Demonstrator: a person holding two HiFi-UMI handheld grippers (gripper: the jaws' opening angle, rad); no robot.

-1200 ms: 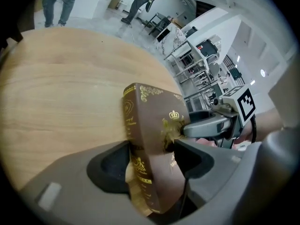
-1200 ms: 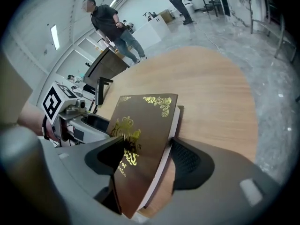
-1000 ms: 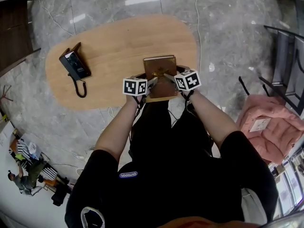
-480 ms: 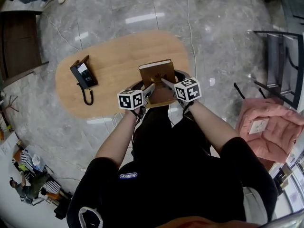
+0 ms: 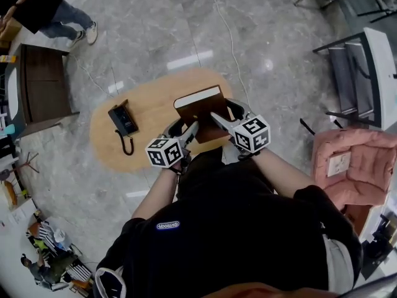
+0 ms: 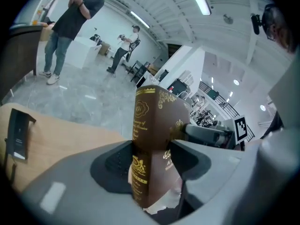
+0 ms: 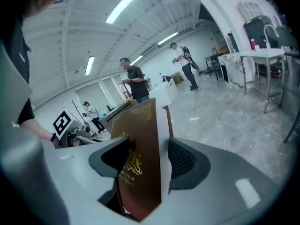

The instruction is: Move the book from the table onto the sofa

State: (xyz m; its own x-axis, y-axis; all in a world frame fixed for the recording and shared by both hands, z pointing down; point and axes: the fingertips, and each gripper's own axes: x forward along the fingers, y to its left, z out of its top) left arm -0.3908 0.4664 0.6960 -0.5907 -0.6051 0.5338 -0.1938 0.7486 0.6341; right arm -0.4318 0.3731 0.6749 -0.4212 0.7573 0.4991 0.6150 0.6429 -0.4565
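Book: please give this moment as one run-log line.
book: held over table | left gripper: shut on book | right gripper: shut on book, jaws just closed further

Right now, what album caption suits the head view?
The left gripper and right gripper, its jaws just closed further, clamp a brown book above an oval table bearing a phone.

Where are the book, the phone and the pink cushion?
book (image 5: 201,109), head view, on its brown cover.
phone (image 5: 122,120), head view, on its black body.
pink cushion (image 5: 366,157), head view, on its top surface.
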